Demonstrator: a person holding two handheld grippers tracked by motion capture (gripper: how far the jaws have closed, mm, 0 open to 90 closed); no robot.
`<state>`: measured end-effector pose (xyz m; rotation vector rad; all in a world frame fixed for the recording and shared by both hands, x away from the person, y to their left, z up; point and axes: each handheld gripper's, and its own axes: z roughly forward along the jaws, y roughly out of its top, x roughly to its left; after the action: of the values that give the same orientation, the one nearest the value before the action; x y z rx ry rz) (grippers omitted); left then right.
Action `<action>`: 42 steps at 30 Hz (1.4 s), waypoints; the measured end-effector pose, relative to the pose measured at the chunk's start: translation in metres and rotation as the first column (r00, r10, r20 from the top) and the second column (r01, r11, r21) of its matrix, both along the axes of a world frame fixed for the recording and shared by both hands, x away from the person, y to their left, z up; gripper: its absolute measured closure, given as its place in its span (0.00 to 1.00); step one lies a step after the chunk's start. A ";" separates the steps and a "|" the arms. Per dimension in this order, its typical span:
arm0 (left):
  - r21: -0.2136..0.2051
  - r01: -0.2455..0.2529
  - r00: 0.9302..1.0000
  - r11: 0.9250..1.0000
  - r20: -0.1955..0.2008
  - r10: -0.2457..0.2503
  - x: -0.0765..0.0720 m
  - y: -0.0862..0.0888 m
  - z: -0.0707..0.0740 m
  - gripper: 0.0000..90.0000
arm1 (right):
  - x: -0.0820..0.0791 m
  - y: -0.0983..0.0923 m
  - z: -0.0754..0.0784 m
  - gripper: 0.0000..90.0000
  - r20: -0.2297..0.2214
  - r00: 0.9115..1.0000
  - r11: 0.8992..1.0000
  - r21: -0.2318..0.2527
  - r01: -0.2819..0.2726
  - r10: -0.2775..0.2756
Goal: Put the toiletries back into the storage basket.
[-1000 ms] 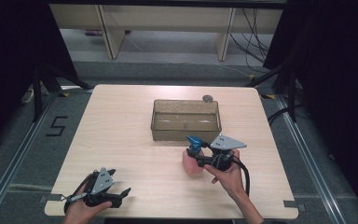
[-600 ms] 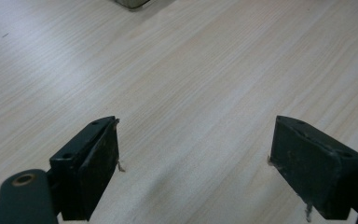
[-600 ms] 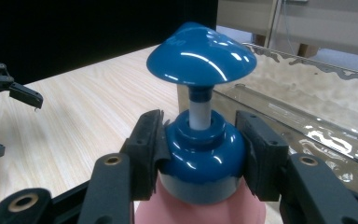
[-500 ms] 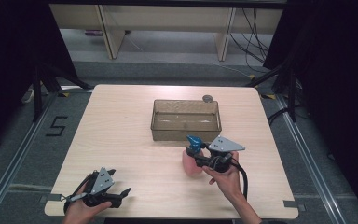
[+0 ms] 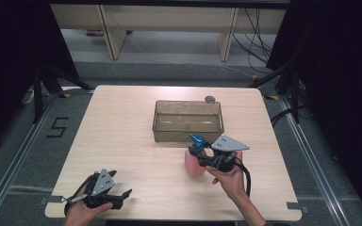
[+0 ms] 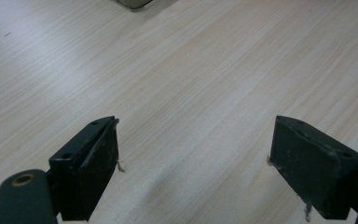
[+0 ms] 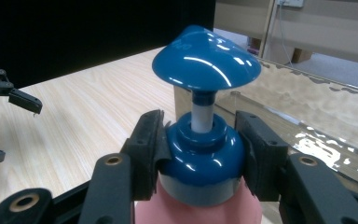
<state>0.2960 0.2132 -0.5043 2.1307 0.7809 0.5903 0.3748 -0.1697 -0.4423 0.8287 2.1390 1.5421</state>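
We see the pink bottle (image 5: 192, 163) upright on the counter (image 5: 122, 136), at 6 o'clock from the tray (image 5: 188, 121). Our right tongs (image 7: 200, 154) have just closed, clenched on its blue pump collar. Left tongs (image 6: 196, 158), at 8 o'clock, gape, holding nothing.

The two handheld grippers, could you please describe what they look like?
Both the left gripper and right gripper are black, each with two blocky jaws and brass-coloured pivot rivets. Each carries a grey three-cornered plate on top. A black cable trails from the right one. Forearms are bare, no sleeves.
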 end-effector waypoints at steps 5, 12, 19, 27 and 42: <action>0.021 -0.006 1.000 1.000 0.001 0.006 0.000 0.001 0.001 0.17 | 0.002 -0.001 0.004 0.60 0.004 1.000 1.000 -0.005 0.009 -0.009; 0.011 -0.014 1.000 1.000 -0.006 0.014 -0.001 0.001 0.000 0.17 | 0.006 -0.004 0.016 0.60 0.004 1.000 1.000 0.001 0.027 -0.027; 0.020 -0.008 1.000 1.000 -0.001 0.008 0.000 0.002 0.001 0.17 | 0.013 -0.012 0.031 0.60 0.040 0.998 0.998 0.003 0.055 -0.055; 0.025 -0.003 1.000 1.000 0.000 0.003 0.001 0.003 0.001 0.17 | 0.018 -0.015 0.046 0.60 0.048 0.997 0.998 -0.002 0.067 -0.067; 0.016 -0.007 1.000 1.000 -0.004 0.007 0.000 0.003 0.001 0.17 | 0.034 -0.016 0.063 0.60 0.056 0.994 0.996 0.015 0.092 -0.092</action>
<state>0.2961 0.2159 -0.5037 2.1446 0.7888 0.5981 0.4091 -0.1853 -0.3791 0.8649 2.0248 1.5152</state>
